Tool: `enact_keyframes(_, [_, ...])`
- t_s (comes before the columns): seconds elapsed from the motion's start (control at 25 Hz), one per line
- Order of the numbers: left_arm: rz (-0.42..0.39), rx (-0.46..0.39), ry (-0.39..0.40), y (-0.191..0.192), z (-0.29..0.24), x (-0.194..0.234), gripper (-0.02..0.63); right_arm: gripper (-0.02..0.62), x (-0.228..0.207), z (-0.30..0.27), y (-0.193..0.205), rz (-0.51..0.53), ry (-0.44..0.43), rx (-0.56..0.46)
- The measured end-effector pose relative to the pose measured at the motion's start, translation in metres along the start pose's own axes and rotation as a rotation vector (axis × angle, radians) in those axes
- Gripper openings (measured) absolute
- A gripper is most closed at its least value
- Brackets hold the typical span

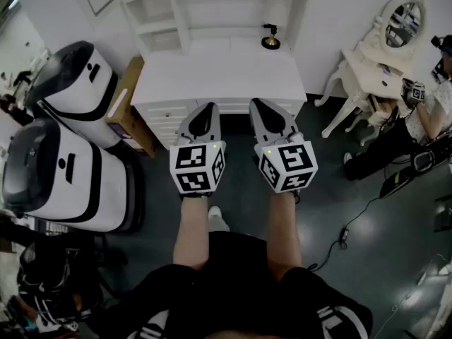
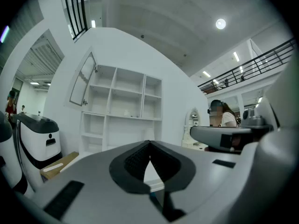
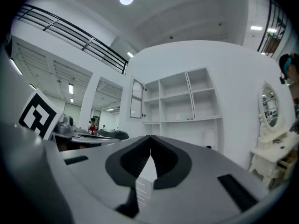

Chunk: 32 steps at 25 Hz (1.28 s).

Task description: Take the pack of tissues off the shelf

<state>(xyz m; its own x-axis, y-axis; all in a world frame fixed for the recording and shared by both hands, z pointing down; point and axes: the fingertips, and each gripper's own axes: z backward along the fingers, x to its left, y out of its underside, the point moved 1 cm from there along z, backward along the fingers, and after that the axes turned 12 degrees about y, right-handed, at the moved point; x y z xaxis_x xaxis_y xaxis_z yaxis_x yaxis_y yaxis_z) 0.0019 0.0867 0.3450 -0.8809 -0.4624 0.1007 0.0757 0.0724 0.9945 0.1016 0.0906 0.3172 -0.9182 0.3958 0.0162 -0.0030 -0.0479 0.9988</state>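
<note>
The white shelf unit point(image 1: 185, 13) stands on a white drawer cabinet point(image 1: 219, 69) against the wall. On a middle shelf point(image 2: 122, 117) sits a small white object point(image 2: 126, 112), also in the right gripper view point(image 3: 179, 117); it is too small to tell whether it is the pack of tissues. My left gripper point(image 1: 205, 111) and right gripper point(image 1: 263, 106) are held side by side at the cabinet's front edge, pointing at the shelves and well short of them. Both are shut, tips meeting point(image 2: 150, 143) point(image 3: 150, 149), with nothing between them.
A lamp with a white shade point(image 1: 275, 11) stands at the cabinet's back right. Two large white machines point(image 1: 74, 83) point(image 1: 60, 179) and a cardboard box point(image 1: 126, 108) are at the left. A white vanity with mirror point(image 1: 388, 48), a seated person point(image 1: 431, 111) and floor cables point(image 1: 346, 233) are at the right.
</note>
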Motion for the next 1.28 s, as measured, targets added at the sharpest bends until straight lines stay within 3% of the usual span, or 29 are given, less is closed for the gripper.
enact_keyframes(0.44, [0.022, 0.017, -0.022, 0.013, -0.009, 0.040, 0.011, 0.019, -0.006, -0.039, 0.025, -0.066, 0.055, 0.031])
enact_keyframes(0.96, [0.086, 0.002, -0.024, 0.023, -0.036, 0.117, 0.011, 0.018, 0.016, -0.111, 0.050, -0.060, 0.065, 0.097])
enact_keyframes(1.28, [0.115, 0.045, -0.005, 0.035, -0.051, 0.166, 0.011, 0.018, 0.033, -0.145, 0.059, -0.039, 0.100, 0.116])
